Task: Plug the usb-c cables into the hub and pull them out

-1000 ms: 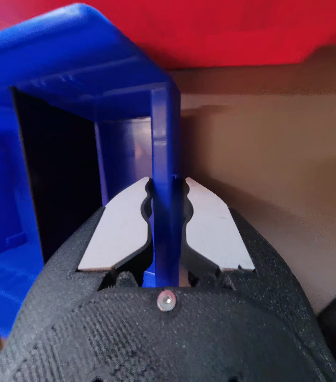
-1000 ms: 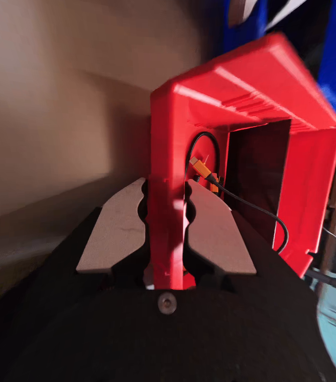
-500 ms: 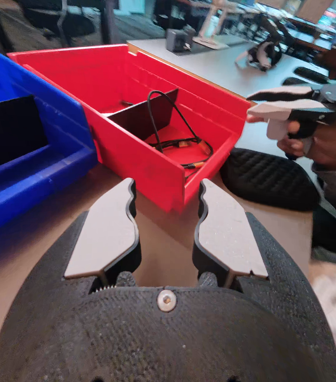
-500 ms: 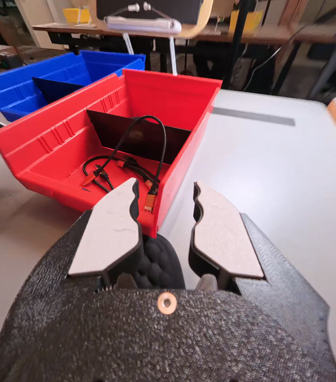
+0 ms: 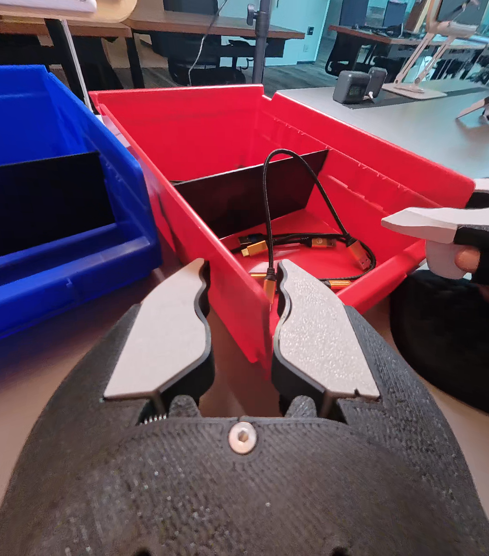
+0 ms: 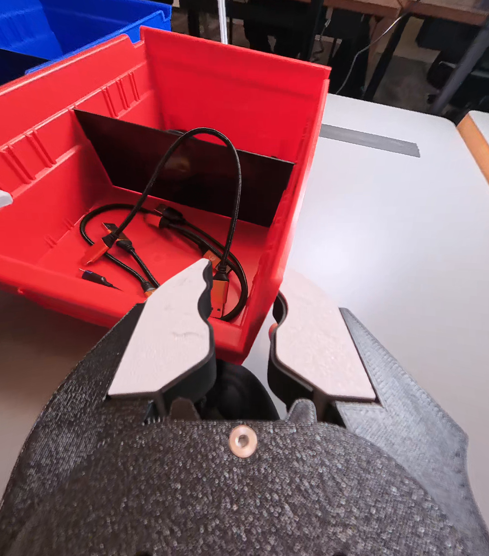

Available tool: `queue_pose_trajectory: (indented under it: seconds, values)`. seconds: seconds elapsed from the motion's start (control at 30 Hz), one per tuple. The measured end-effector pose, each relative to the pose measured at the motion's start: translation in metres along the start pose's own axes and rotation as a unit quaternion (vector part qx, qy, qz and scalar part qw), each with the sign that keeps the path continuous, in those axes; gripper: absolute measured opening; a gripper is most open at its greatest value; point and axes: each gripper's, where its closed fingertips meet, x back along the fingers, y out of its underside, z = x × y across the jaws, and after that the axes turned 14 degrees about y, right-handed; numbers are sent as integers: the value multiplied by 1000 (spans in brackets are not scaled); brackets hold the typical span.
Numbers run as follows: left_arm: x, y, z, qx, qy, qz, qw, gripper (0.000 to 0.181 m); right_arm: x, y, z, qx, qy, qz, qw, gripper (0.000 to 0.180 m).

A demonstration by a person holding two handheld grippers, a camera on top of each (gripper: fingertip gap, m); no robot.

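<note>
Several black braided cables (image 6: 159, 183) with orange metal plugs lie tangled in the red bin's (image 5: 228, 288) near compartment, mid-frame, one looping over the black divider (image 5: 243, 195). Left gripper (image 5: 241, 298) and right gripper (image 6: 241, 298): jaws open, empty. Blue bin (image 5: 57, 270) sits at left.

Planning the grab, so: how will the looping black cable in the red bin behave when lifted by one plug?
The cable is probably floppy: it arches over the black divider. Its ends cross other cables, so it may drag them along. It looks thin, likely light.
</note>
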Motion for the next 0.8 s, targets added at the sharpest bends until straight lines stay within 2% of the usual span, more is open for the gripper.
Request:
queue_pose_trajectory:
  seconds: [0.03, 0.13, 0.3, 0.4, 0.6, 0.7, 0.8]
  values:
    - [0, -1, -2, 13, 3, 7, 1000, 41, 1, -1, 2, -3, 5, 2, 1000, 33]
    - [1, -3, -8, 25, -1, 9, 1000, 32, 3, -3, 9, -26, 16, 9, 999, 9]
    - [4, -10, -3, 22, -2, 4, 1000, 28, 18, -15, 16, -47, 46, 36, 997, 4]
    - [21, -37, 0, -1, -3, 24, 1000, 26, 41, -42, 10, -44, 51, 81, 994, 6]
    - [100, -120, -18, -48, -48, 96, 993, 22, 86, -143, -37, -41, 1, 192, 980, 9]
    - [155, -149, -45, -64, -105, 120, 985, 20, 90, -185, -85, -35, -41, 225, 973, 9]
    - [213, -161, -79, -64, -166, 130, 975, 18, 87, -216, -147, -30, -92, 241, 966, 9]
